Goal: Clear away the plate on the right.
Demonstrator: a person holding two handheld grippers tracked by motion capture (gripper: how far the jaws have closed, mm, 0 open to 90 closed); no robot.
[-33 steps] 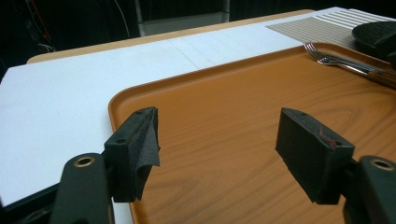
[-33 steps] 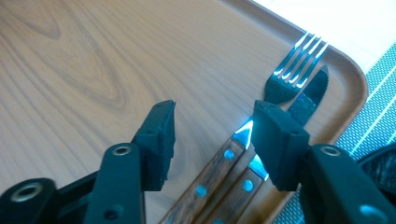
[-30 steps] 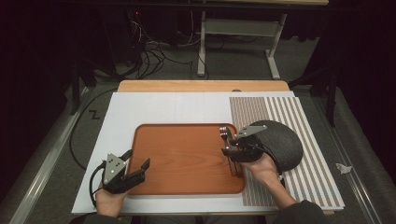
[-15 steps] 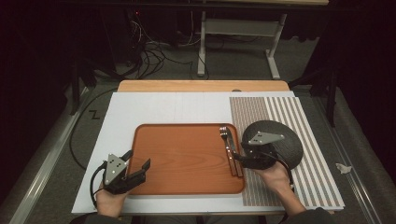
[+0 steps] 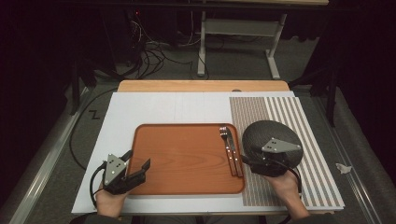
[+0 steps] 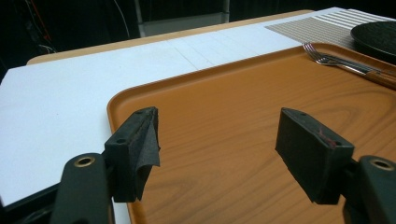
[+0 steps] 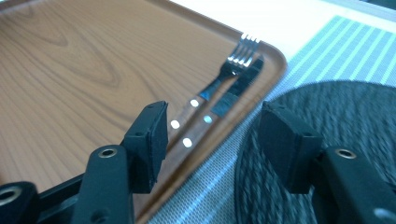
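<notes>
A wood-grain orange tray lies in the middle of the white board. A fork and a knife lie side by side along its right edge, tines pointing away from me. My right gripper is open at the tray's right rim, over the near edge of a black round plate. In the right gripper view, the fork and knife lie just ahead of my open right gripper. My left gripper stands open and empty over the tray's near left corner; in the left gripper view, my left gripper looks across the tray.
The plate rests on a striped placemat at the right of the white board. A bare wooden strip runs along the far table edge. A scrap of paper lies on the floor to the right.
My right gripper has drawn back to the right and toward me, off the cutlery and onto the plate's edge. Fork and knife stay on the tray. The left gripper has not moved.
</notes>
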